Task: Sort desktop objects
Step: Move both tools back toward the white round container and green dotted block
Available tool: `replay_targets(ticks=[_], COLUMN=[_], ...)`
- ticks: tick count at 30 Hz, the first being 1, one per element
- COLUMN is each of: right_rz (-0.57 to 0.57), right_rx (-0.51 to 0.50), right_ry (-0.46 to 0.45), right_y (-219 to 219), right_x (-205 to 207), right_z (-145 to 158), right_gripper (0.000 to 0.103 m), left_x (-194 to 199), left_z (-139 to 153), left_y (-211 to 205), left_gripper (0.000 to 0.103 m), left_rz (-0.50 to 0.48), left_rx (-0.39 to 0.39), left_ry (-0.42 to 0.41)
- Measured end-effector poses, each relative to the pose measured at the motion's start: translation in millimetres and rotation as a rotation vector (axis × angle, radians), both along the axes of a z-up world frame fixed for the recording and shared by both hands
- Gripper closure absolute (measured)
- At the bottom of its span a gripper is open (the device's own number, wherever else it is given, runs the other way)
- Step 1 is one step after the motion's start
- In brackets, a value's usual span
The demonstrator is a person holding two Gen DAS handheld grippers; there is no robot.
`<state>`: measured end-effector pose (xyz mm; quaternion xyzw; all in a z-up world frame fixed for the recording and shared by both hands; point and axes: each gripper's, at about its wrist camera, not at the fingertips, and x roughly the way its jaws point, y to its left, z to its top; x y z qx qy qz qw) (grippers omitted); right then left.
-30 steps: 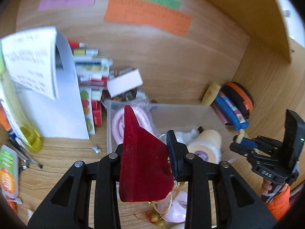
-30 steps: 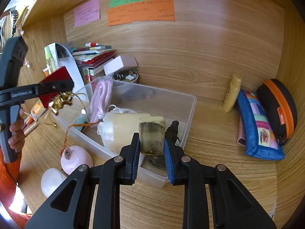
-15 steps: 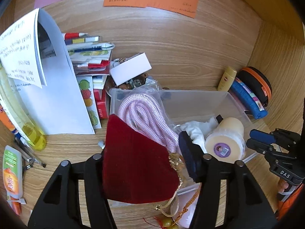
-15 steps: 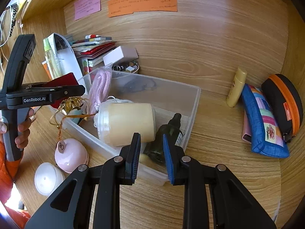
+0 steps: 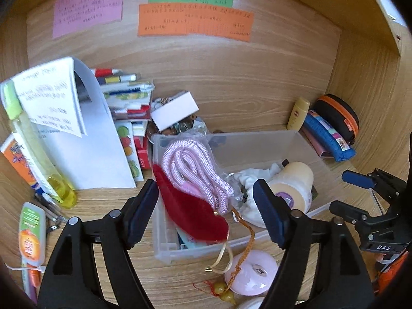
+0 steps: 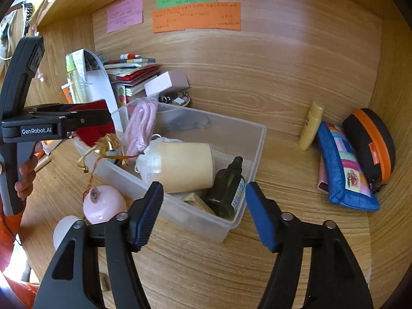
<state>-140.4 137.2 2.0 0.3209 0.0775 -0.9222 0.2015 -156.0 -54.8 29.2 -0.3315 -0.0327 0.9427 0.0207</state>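
Observation:
A clear plastic bin (image 5: 164, 252) (image 6: 257, 139) stands on the wooden desk. It holds a pink rope (image 5: 195, 170), a cream cylinder (image 6: 185, 164), a white cloth (image 5: 255, 177), a dark green bottle (image 6: 226, 193) and a small yellowish block (image 6: 195, 200). A red velvet pouch (image 5: 190, 211) with gold cord lies over the bin's front left corner, between my left gripper's (image 5: 206, 208) open jaws. My right gripper (image 6: 203, 213) is open and empty, just in front of the bin's near corner.
A pink round case (image 5: 249, 273) (image 6: 103, 203) and a white one (image 6: 64, 231) lie in front of the bin. Books, papers and a white box (image 5: 175, 110) are at the back left. A yellow tube (image 6: 311, 126), blue pouch (image 6: 342, 170) and black-orange case (image 6: 370, 144) are at the right.
My left gripper opened and let the red pouch drop onto the bin's corner. My right gripper released the yellowish block into the bin, opened wide and drew back.

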Motion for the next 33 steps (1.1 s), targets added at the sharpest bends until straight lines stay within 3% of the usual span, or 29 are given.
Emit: replay_targets(ticks=[8,13,23,33], right_rz=[0.008,0.007,0.029,0.092], right_rx=[-0.007,-0.008,-0.012,-0.016], right_ry=[0.016,0.000,-0.052,-0.099], right_y=[-2,-2,-5,-25], right_x=[20,32,62,97], right_z=[5,2,-14,-34], right_gripper=[0.024,0.024,0.024,0.023], left_x=[28,47,82,107], left_z=[16,14,-16,-44], left_y=[4,7,13,18], left_gripper=[0.013,0.012,0.012,0.012], left_rz=[-0.003,-0.009,-0.032,-0.030], left_rx=[-0.019,-0.042,-0.062,0.004], left_ry=[0.049,0.049,-0.032,-0.095])
